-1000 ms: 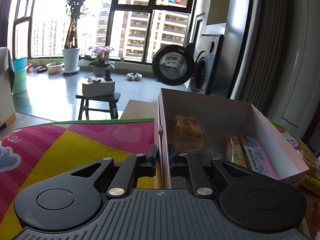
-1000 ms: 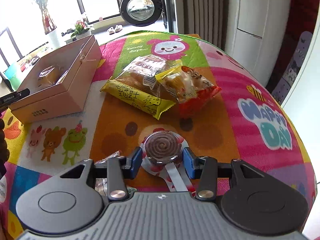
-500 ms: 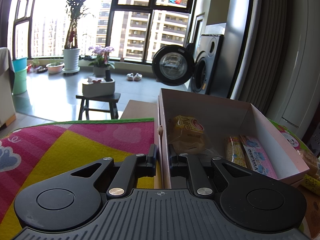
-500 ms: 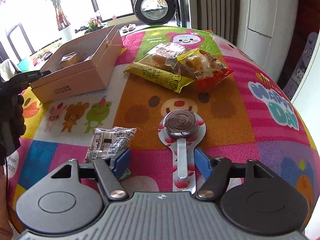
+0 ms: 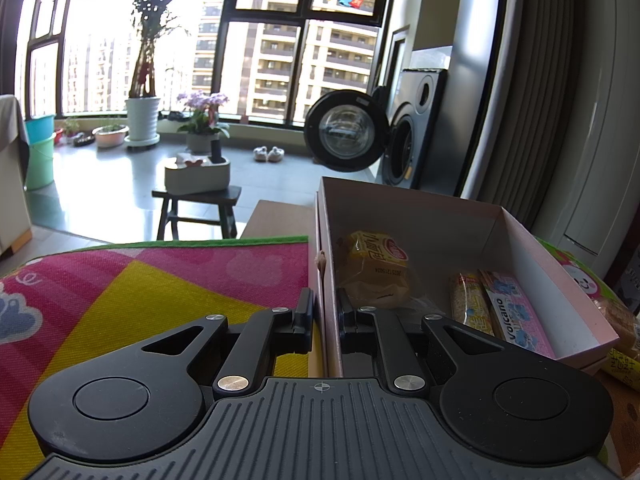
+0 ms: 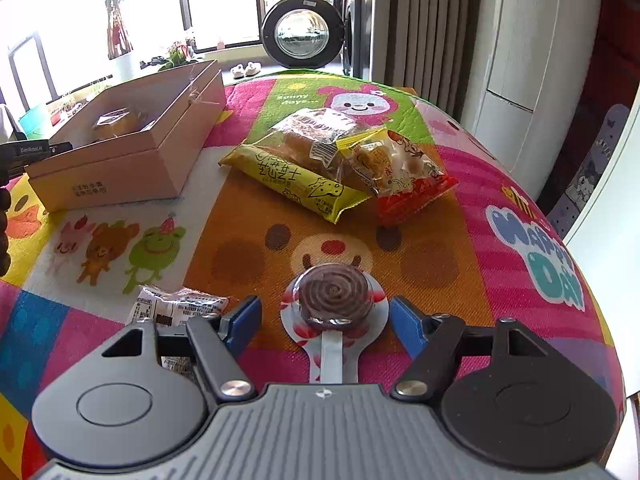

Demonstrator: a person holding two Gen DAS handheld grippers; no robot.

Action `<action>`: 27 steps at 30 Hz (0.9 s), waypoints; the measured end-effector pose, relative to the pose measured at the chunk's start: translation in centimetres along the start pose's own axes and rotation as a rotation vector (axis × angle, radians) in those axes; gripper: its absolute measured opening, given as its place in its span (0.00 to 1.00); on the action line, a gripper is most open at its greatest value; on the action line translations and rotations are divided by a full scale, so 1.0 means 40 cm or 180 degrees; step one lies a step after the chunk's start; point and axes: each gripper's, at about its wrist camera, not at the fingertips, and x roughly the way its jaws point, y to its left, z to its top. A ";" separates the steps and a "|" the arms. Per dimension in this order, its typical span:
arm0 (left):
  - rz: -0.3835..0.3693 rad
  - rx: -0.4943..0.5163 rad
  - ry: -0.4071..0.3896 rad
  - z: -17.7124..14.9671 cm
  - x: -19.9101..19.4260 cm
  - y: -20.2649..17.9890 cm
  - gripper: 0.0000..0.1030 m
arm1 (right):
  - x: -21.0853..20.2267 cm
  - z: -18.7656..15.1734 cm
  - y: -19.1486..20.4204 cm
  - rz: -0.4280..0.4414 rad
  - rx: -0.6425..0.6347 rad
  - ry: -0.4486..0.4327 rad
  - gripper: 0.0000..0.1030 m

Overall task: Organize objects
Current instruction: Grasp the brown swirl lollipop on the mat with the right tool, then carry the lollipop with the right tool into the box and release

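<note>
A brown spiral lollipop [image 6: 334, 294] in a white wrapper lies on the colourful mat. My right gripper [image 6: 325, 320] is open, with a blue finger on each side of the lollipop, neither touching it. An open pink cardboard box [image 5: 420, 216] holds a yellow bun packet [image 5: 376, 268], a pink Volcano bar [image 5: 512, 314] and a second bar [image 5: 468, 304]. My left gripper [image 5: 325, 314] is shut on the box's near side wall. The same box [image 6: 120, 168] sits at the left of the right wrist view.
A yellow long packet [image 6: 296, 180], a clear bread packet [image 6: 316, 128] and a red-and-yellow snack bag [image 6: 400, 172] are piled mid-mat. A small white packet [image 6: 176, 308] lies beside my right gripper's left finger. The mat [image 6: 520, 240] curves down to the table edge on the right.
My right gripper opened off the lollipop, drew back, then came forward so the lollipop lies between its wide fingers. The left gripper and box have not moved.
</note>
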 end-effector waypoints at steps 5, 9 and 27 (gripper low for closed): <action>-0.0001 -0.0001 0.0000 0.000 0.000 0.001 0.12 | -0.007 0.000 0.032 -0.0004 -0.0227 -0.0017 0.57; -0.0004 -0.0004 0.0001 0.000 -0.001 0.001 0.12 | -0.044 0.010 0.035 0.0016 -0.0223 -0.0012 0.50; -0.0023 -0.0024 0.0005 0.001 -0.001 0.007 0.13 | -0.203 0.423 0.310 0.0967 -0.0371 -0.0727 0.50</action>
